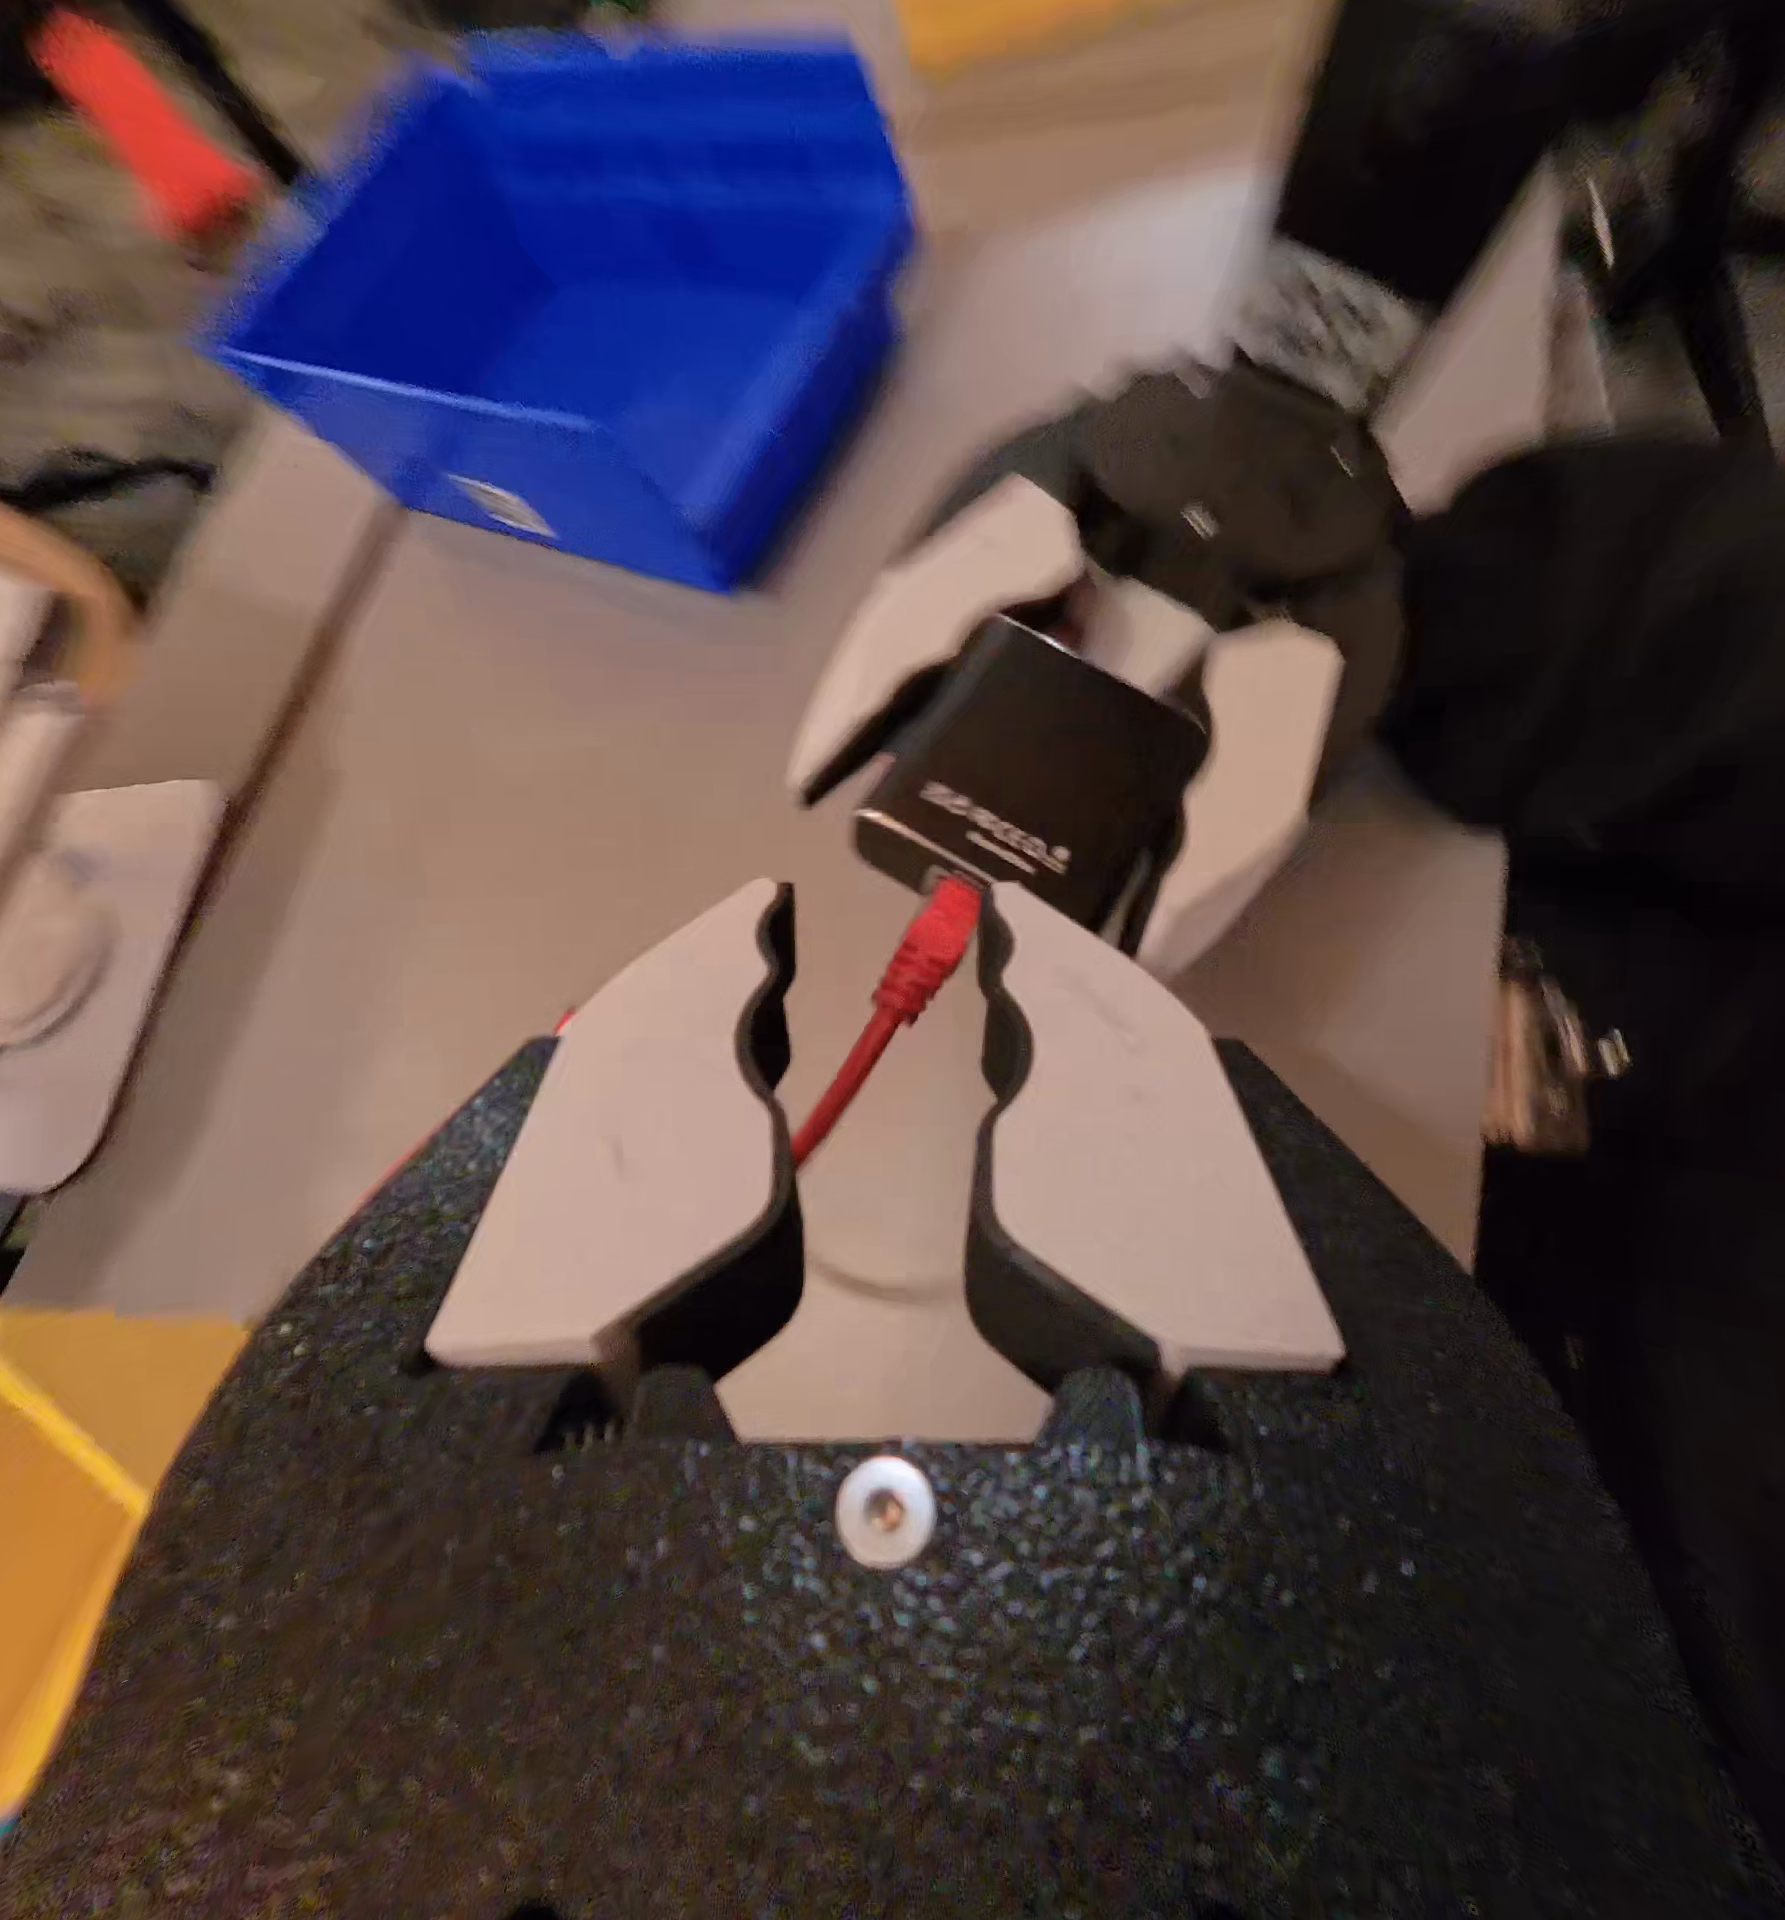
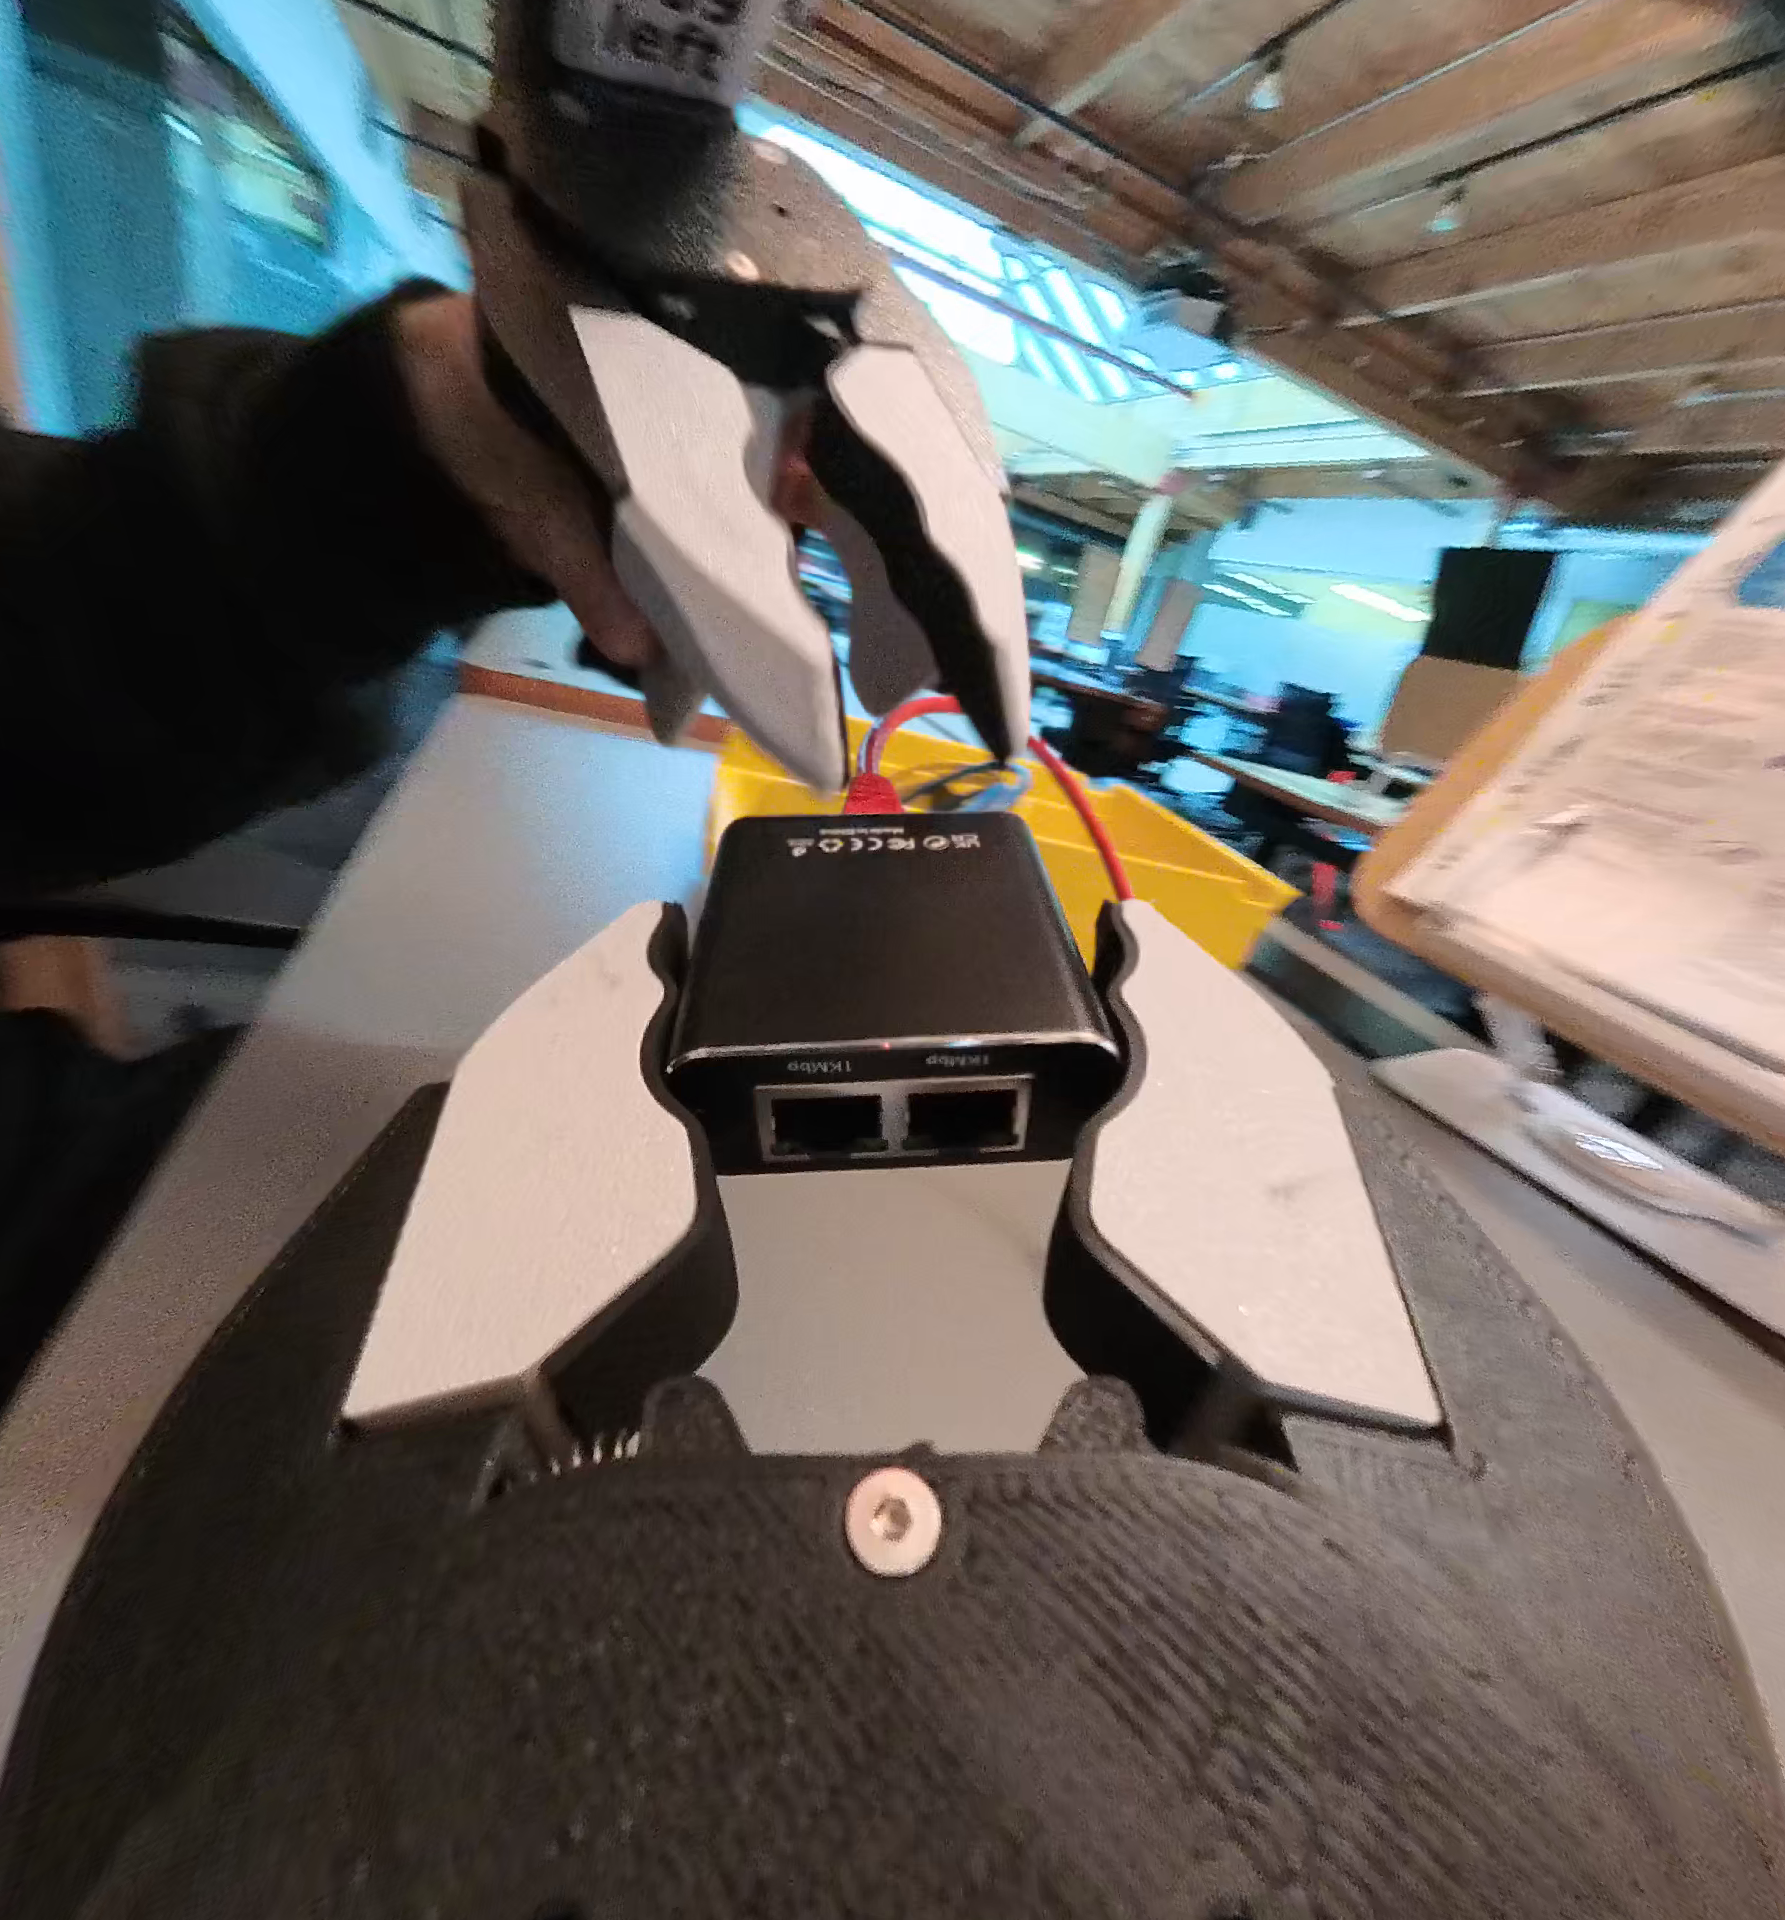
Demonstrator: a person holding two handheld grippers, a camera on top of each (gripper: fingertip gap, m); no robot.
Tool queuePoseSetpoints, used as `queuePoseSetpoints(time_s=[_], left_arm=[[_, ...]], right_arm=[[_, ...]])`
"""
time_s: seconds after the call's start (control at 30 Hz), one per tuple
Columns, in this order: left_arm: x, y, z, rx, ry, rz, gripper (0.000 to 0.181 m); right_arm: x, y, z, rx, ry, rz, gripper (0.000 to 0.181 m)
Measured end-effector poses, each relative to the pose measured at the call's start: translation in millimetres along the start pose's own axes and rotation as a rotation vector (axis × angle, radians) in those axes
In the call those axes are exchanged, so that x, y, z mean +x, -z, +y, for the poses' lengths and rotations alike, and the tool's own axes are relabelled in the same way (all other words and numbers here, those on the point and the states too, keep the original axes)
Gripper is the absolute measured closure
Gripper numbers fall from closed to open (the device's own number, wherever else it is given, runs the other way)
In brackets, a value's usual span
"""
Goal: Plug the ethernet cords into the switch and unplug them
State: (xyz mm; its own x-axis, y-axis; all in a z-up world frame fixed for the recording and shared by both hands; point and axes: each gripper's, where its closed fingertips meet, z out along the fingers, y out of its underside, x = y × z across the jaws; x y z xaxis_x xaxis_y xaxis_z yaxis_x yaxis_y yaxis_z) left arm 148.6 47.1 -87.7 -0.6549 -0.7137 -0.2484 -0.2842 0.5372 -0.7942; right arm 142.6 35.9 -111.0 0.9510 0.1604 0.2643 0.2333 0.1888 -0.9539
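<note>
My right gripper (image 2: 888, 920) is shut on a small black switch (image 2: 888, 935) and holds it above the table, gripped by its sides. Two empty ports (image 2: 893, 1120) face the right wrist camera. A red ethernet cord (image 1: 867, 1049) has its plug (image 1: 935, 940) seated in the port on the switch's far end (image 1: 1033, 769). My left gripper (image 1: 883, 909) is open, its fingers on either side of the red plug without pinching it. In the right wrist view the left gripper (image 2: 914, 758) comes down from above onto the red plug (image 2: 872, 795).
A blue bin (image 1: 597, 312) stands at the back of the white table (image 1: 514, 727). A yellow bin (image 2: 1158, 873) with loose cables sits behind the switch. A cardboard box (image 2: 1646, 831) is at the right. A dark sleeve (image 2: 192, 582) holds the left gripper.
</note>
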Motion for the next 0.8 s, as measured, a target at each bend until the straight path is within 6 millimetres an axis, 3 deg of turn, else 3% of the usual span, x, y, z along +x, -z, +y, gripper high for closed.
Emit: queuePoseSetpoints(time_s=[0.07,0.13,0.2,0.3,0.37,0.47,0.57,0.67,0.8], left_arm=[[-25,17,-4,0.151,0.184,-0.174,0.14],[-32,24,8,0.262,0.385,-0.203,0.134],[-15,13,20,0.333,0.631,-0.02,0.13],[10,-1,19,0.459,0.947,0.348,0.124],[18,-4,15,0.53,1.036,0.506,0.137],[25,-7,13,0.554,1.092,0.632,0.154],[28,-5,17,0.526,1.047,0.678,0.157],[28,1,27,0.426,0.997,0.74,0.157],[37,14,33,0.257,0.88,0.868,0.156]], right_arm=[[16,2,-2,-0.019,0.068,0.128,0.106],[29,5,-4,-0.016,0.104,0.229,0.106],[35,5,-7,-0.01,0.143,0.291,0.106],[31,-5,-8,-0.023,0.198,0.314,0.106],[20,-16,-6,-0.046,0.224,0.27,0.106],[7,-29,-2,-0.078,0.263,0.23,0.106],[2,-30,-2,-0.08,0.273,0.192,0.106],[-17,-18,6,-0.173,0.271,-0.007,0.103],[-22,4,-12,-0.159,0.153,-0.095,0.095]])
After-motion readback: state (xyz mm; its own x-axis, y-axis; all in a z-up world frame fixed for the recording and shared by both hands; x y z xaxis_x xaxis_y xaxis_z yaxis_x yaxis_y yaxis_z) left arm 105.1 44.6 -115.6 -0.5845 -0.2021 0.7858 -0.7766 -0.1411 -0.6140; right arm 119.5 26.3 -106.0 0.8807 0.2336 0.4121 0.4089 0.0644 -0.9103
